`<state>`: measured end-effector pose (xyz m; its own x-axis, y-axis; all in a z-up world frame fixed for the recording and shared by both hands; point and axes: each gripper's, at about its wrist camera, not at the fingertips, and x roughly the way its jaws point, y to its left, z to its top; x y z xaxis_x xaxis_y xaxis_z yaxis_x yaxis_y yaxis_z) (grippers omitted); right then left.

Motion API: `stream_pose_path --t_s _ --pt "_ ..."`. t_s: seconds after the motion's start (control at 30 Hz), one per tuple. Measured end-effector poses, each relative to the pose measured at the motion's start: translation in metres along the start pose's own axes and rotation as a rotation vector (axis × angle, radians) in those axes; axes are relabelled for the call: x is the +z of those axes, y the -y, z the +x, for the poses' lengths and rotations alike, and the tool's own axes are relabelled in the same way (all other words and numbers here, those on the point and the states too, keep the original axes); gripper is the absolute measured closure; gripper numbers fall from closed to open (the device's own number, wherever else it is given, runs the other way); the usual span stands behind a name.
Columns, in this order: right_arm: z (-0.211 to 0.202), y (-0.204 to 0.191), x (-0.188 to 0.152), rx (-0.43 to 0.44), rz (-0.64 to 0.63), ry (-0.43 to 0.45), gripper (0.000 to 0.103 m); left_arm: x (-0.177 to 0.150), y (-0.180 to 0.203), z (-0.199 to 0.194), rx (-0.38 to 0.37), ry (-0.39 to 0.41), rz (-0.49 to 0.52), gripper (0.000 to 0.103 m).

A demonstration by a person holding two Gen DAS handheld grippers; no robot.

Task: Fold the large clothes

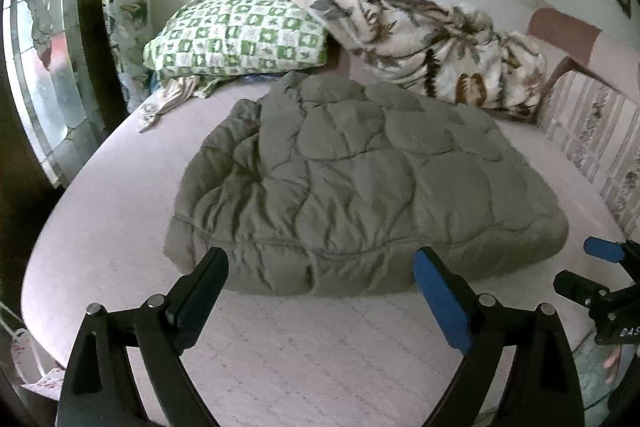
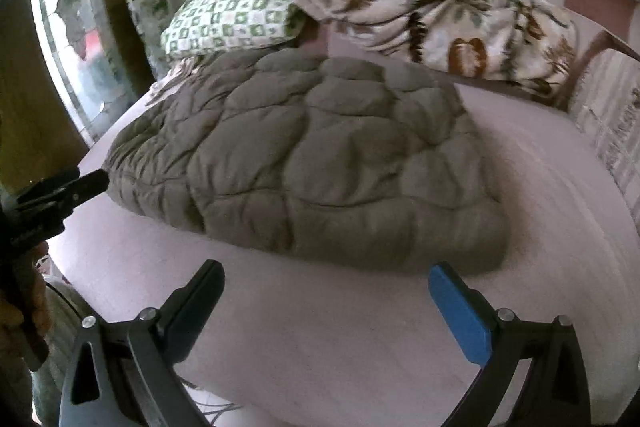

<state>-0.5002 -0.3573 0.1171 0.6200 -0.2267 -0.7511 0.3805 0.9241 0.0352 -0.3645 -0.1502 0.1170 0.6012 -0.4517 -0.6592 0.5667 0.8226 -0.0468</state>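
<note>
A grey-green quilted padded garment [image 1: 352, 183] lies folded in a thick bundle on the pale pink bed [image 1: 300, 355]. It also shows in the right wrist view [image 2: 312, 163]. My left gripper [image 1: 320, 263] is open and empty, just in front of the bundle's near edge. My right gripper [image 2: 326, 275] is open and empty, a little in front of the bundle's near right corner. The right gripper shows at the right edge of the left wrist view [image 1: 592, 267]. The left gripper shows at the left edge of the right wrist view [image 2: 76, 187].
A green checked pillow [image 1: 240, 35] and a crumpled leaf-patterned blanket [image 1: 440, 43] lie at the head of the bed. A window [image 1: 48, 67] is on the left. A patterned bed side [image 1: 600, 147] runs along the right.
</note>
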Motion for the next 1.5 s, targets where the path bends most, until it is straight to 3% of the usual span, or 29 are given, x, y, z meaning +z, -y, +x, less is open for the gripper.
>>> stream_pose_path --t_s 0.13,0.23,0.3,0.47,0.73,1.5 --pt "0.009 -0.003 0.0 0.022 0.051 0.005 0.0 -0.001 -0.004 -0.004 0.074 0.013 0.0 0.009" --pt "0.016 -0.005 -0.003 0.029 0.063 -0.026 0.0 -0.003 -0.01 -0.005 0.031 -0.002 -0.053 0.009" --pt "0.016 -0.004 -0.007 0.024 0.052 -0.038 0.0 -0.005 -0.013 -0.006 0.044 -0.01 -0.076 0.009" --pt "0.002 -0.003 -0.011 -0.003 0.031 -0.038 0.0 -0.012 -0.009 -0.016 0.09 -0.016 -0.037 0.009" --pt "-0.032 -0.008 -0.014 -0.041 -0.018 0.0 0.0 -0.02 -0.008 -0.042 0.088 -0.012 -0.022 0.009" --pt "-0.09 -0.01 -0.037 -0.058 -0.007 0.041 0.0 -0.038 -0.003 -0.096 0.102 0.037 -0.004 0.009"
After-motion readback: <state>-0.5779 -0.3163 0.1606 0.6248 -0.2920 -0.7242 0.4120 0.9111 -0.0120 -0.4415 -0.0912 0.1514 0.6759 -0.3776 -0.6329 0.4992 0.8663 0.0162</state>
